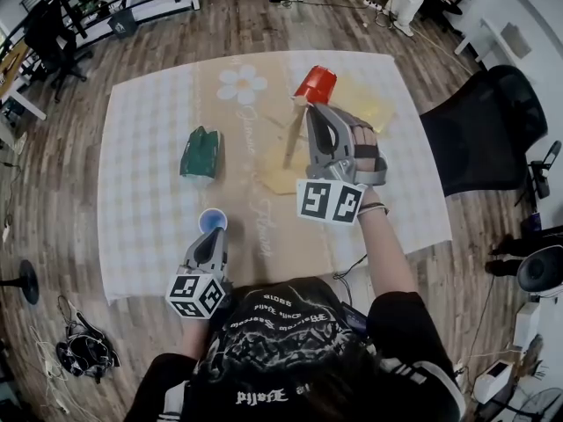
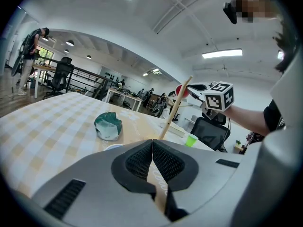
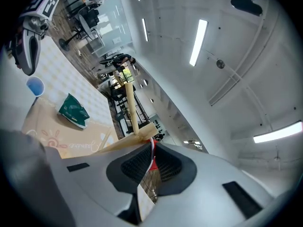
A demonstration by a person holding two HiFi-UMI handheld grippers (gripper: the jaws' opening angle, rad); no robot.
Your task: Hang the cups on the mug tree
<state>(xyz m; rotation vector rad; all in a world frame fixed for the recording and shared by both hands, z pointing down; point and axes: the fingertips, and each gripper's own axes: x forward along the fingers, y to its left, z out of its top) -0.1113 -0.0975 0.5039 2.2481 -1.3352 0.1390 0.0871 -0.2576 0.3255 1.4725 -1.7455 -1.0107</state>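
Ok so I'm mid-hang on cup number one. My right tongs point(image 1: 309, 105) are clamped on the wall of the red plastic cup point(image 1: 315, 84), with its rim pinched between the pads. The cup sits just past the tips, up by the top of the pale wooden mug tree point(image 1: 293, 143). In the right gripper view the tree's pole and a peg show right in front of the jaws. I can't tell whether the cup is over a peg or just beside one.

My left tongs point(image 1: 214, 237) are fully closed on nothing, parked low over the checked cloth-covered surface point(image 1: 141, 165). The small blue cup point(image 1: 212, 221) is just ahead of their tips, and a crumpled dark green cup point(image 1: 201, 154) lies further out beyond it.

Next move, I reckon: line the red cup's mouth up with a peg, slide it on, then let go gently so the tree doesn't tip. After that, the blue one's up.
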